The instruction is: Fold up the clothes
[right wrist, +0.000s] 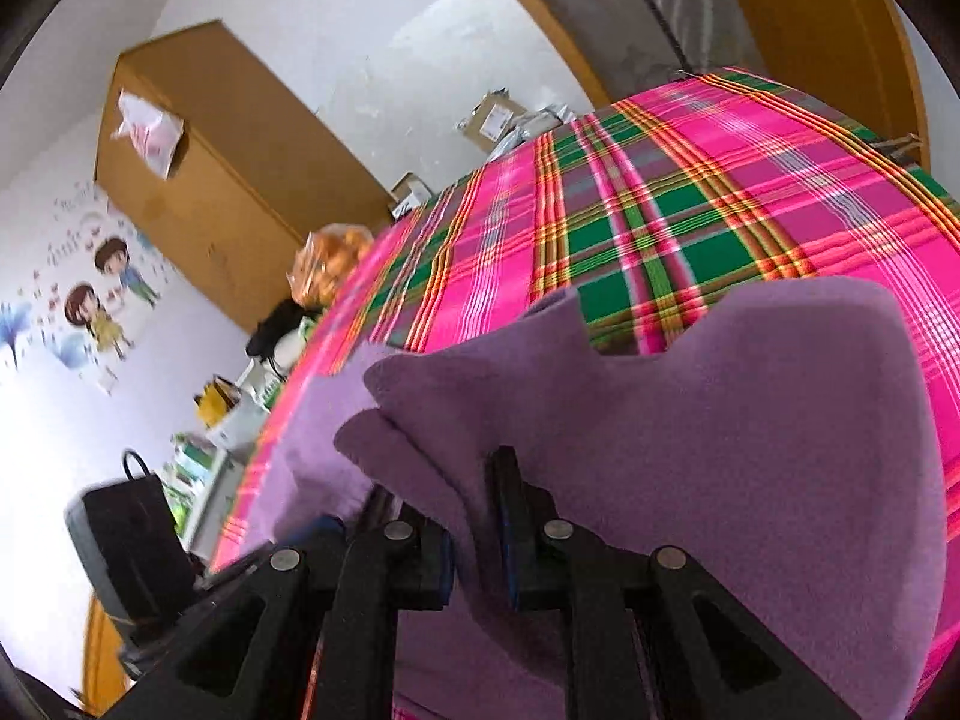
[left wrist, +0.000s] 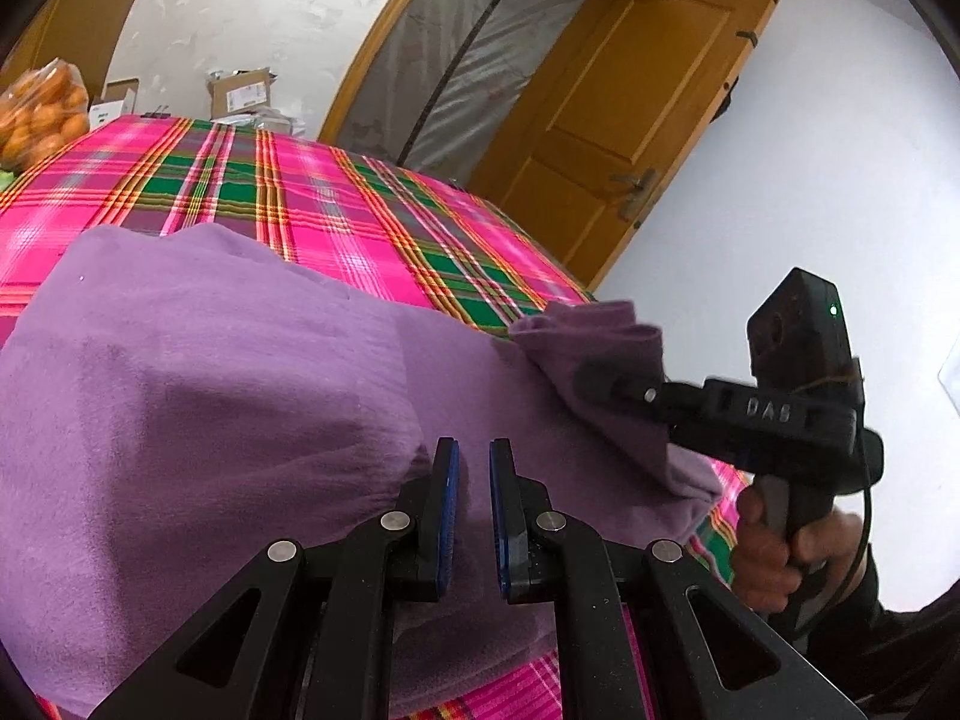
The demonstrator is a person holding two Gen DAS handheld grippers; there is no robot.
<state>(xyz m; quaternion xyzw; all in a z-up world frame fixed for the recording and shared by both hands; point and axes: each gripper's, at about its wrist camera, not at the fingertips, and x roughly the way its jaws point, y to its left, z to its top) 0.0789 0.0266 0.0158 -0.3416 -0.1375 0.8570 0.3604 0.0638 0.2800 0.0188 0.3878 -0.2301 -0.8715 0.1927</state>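
"DAS" is moulded on the right gripper (left wrist: 606, 384). A soft purple fleece garment (left wrist: 198, 396) lies on the pink-and-green plaid cloth (left wrist: 336, 204). The left gripper (left wrist: 474, 462), angled down, pinches its near fold; the right, held in a hand (left wrist: 774, 546), clamps a bunched corner.

A pink and green plaid cloth (left wrist: 336, 204) covers the table. A bag of oranges (left wrist: 42, 114) sits at its far corner, cardboard boxes (left wrist: 240, 93) behind, a wooden door (left wrist: 630, 120) ajar.
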